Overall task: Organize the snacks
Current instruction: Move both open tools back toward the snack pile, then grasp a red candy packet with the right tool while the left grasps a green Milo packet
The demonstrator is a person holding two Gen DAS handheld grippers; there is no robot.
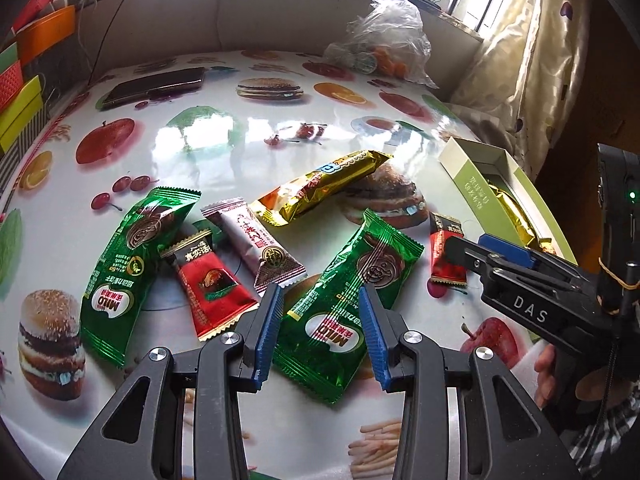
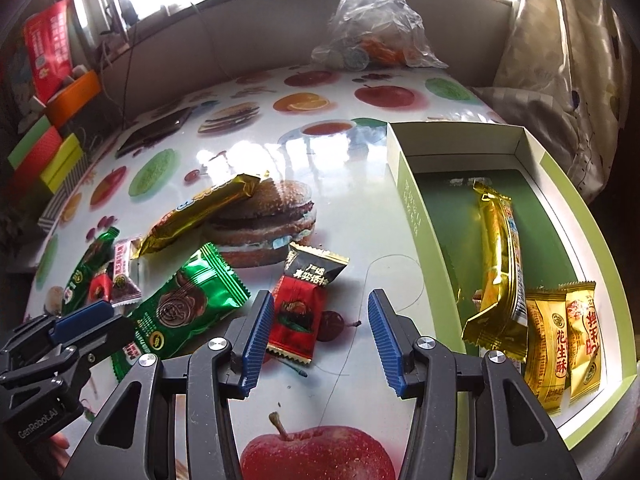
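We look steeply down from both wrists, close above the table (image 1: 248, 128). Our left view faces the scattered wrappers; our right sits nearer the box (image 2: 404, 184). Both share the green Milo packet (image 1: 348, 300).

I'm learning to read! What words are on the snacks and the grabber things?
"MILO": near green packet, seen upside down.
"MILO": far green packet.
"DAS": right gripper body.
"GenRobot.AI": left gripper body.
"花生酥": yellow packet in the box.
Other print is too small to read.
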